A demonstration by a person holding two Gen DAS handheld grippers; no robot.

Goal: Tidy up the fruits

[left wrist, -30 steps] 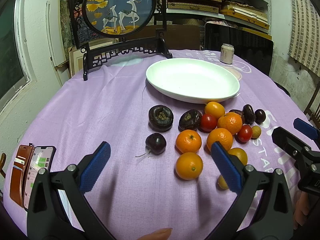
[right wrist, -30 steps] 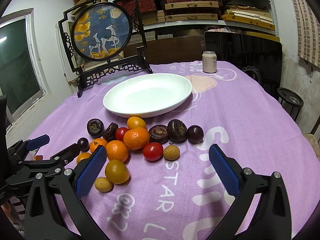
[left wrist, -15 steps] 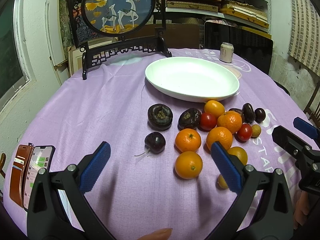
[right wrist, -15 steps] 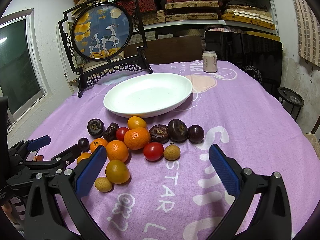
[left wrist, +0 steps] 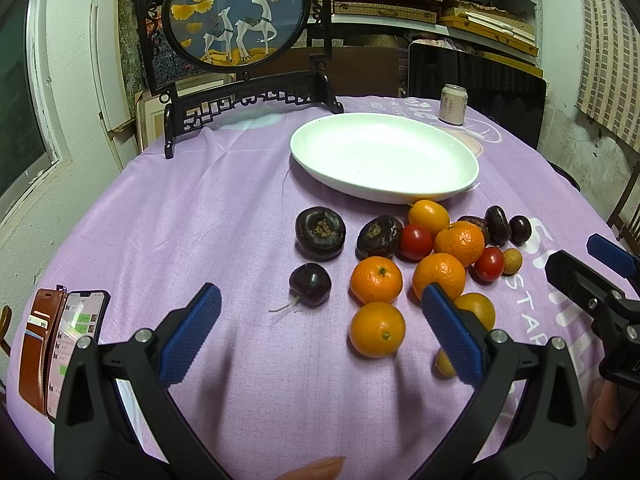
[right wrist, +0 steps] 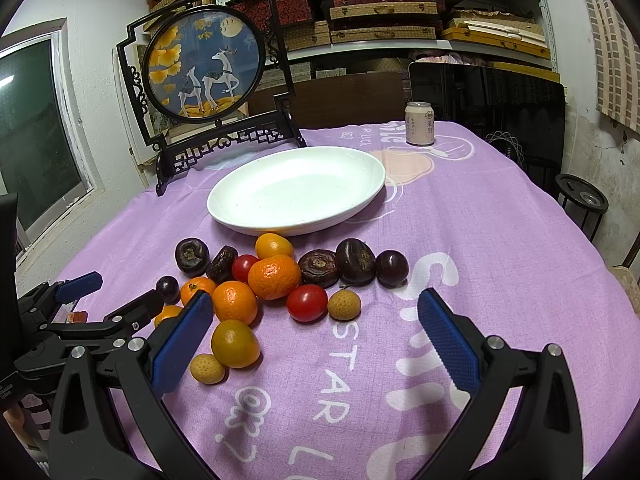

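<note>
Left gripper [left wrist: 320, 328]: black plastic frame, blue ribbed pads spread wide, nothing between them, low over the cloth at the near edge of the fruit.
Right gripper [right wrist: 316, 336]: same build, blue toothed pads apart and empty, hanging over the white lettering beside the fruit.
Tablecloth [right wrist: 460, 216]: woven lilac fabric with white printed letters and a peach cartoon patch, draped over a round table.
Plate [right wrist: 240, 216]: one glossy white oval dish, shallow, bare inside, just behind the fruit.
Fruit pile: all loose on the cloth in front of the plate, none on it.
Oranges: three dimpled mandarins, the biggest [right wrist: 274, 276] mid-pile, plus three smoother yellow-orange round ones, one [left wrist: 377, 329] nearest the left gripper and one [right wrist: 274, 246] touching the plate's rim.
Tomatoes: two, shiny red and smooth; one [right wrist: 307, 302] beside a pale one.
Pale fruits: two small, tan, rough-skinned, one [right wrist: 344, 305] by the tomato, one [right wrist: 207, 368] at the near edge.
Dark flattened fruits: four, wrinkled brown-purple, with crusty centres; one [left wrist: 320, 232] sits apart on the left.
Dark round fruits: two, smooth and glossy; one [left wrist: 310, 283] has a thin stalk.
Can [right wrist: 419, 123]: one pale drink tin, upright at the far side.
Screen [right wrist: 204, 64]: round painted deer panel in a carved black stand.
Phone [left wrist: 72, 344]: one, screen lit, in an open brown leather wallet case.
</note>
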